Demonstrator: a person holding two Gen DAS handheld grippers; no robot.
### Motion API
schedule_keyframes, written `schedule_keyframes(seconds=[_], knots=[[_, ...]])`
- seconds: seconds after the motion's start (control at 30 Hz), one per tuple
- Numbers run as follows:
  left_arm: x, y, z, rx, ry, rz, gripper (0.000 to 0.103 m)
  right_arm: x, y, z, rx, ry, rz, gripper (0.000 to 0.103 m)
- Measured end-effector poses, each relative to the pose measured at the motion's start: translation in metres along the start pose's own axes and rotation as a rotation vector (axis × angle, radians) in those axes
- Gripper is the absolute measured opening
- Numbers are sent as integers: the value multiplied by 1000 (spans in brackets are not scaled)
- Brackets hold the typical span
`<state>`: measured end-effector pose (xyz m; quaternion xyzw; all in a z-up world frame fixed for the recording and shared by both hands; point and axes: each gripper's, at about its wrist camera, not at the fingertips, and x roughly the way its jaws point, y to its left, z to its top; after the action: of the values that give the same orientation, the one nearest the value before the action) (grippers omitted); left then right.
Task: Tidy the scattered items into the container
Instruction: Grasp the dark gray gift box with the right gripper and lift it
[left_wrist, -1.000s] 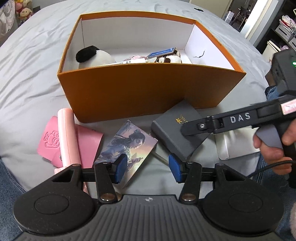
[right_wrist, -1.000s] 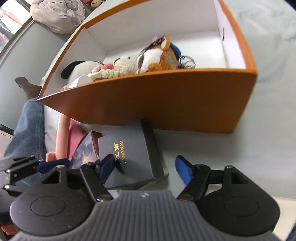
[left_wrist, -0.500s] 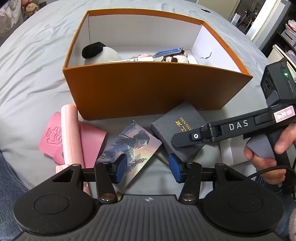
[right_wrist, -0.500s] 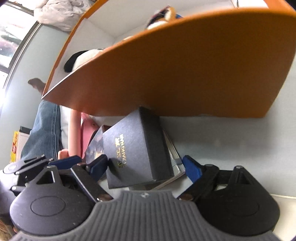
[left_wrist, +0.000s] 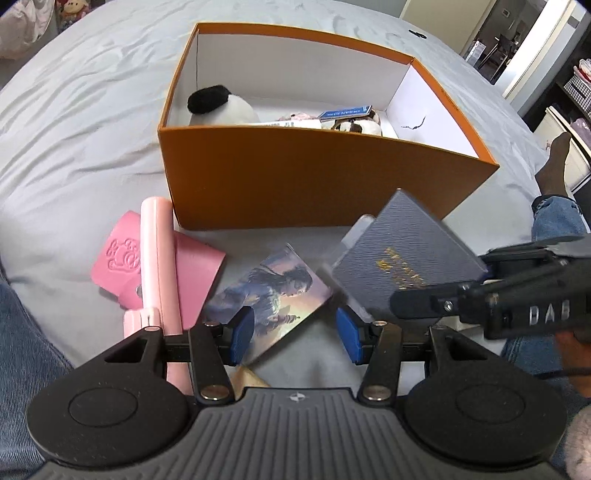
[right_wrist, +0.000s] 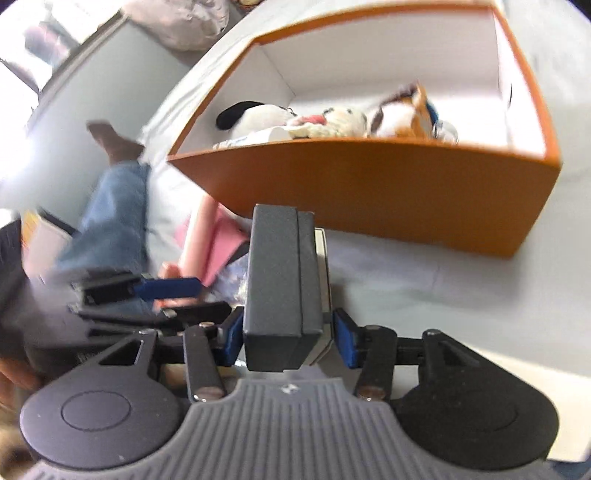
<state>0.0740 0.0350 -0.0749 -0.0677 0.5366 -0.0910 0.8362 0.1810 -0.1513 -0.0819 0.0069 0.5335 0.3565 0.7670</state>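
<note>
Everything here sits against one landmark, the orange box (left_wrist: 321, 181) on the grey bedsheet (left_wrist: 81, 122).

Left of the box's near wall, a pink card holder (left_wrist: 129, 254) lies flat with a pale pink stick-shaped gadget (left_wrist: 159, 258) across it. Neither has moved in the last second. Just right of them, in front of the box wall, the picture card (left_wrist: 273, 291) lies as it did. The left gripper (left_wrist: 293, 334) hovers over the card's near corner, jaws parted and empty, no wider or narrower than a second ago.

Right of the card comes the change. The dark grey gift box (left_wrist: 406, 251), which lay flat in front of the orange box a second ago, is now tilted up off the sheet. The right gripper (right_wrist: 288, 341) has dropped around it, its jaws are closing, and in the right wrist view both blue pads sit against the stack. A thin white-and-silver case (right_wrist: 322, 266) that lay underneath has come up with it, pinched alongside.

Inside the orange box, plush toys (right_wrist: 332, 122) and a blue card (left_wrist: 345, 112) already rest on the floor.

So this pick looks secured, and two items travel at once. What probably remains is the lift over the near wall. The slim case could slip free, since only pressure against the gift box holds it.
</note>
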Motion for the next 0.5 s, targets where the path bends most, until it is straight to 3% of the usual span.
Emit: schedule_keyframes(seconds=[0.17, 0.5], knots=[[-2, 1, -2, -57, 31, -23, 57, -15, 11, -20, -199, 4, -167, 53], [-10, 4, 1, -253, 41, -141, 54, -6, 27, -36, -253, 2, -247, 53]])
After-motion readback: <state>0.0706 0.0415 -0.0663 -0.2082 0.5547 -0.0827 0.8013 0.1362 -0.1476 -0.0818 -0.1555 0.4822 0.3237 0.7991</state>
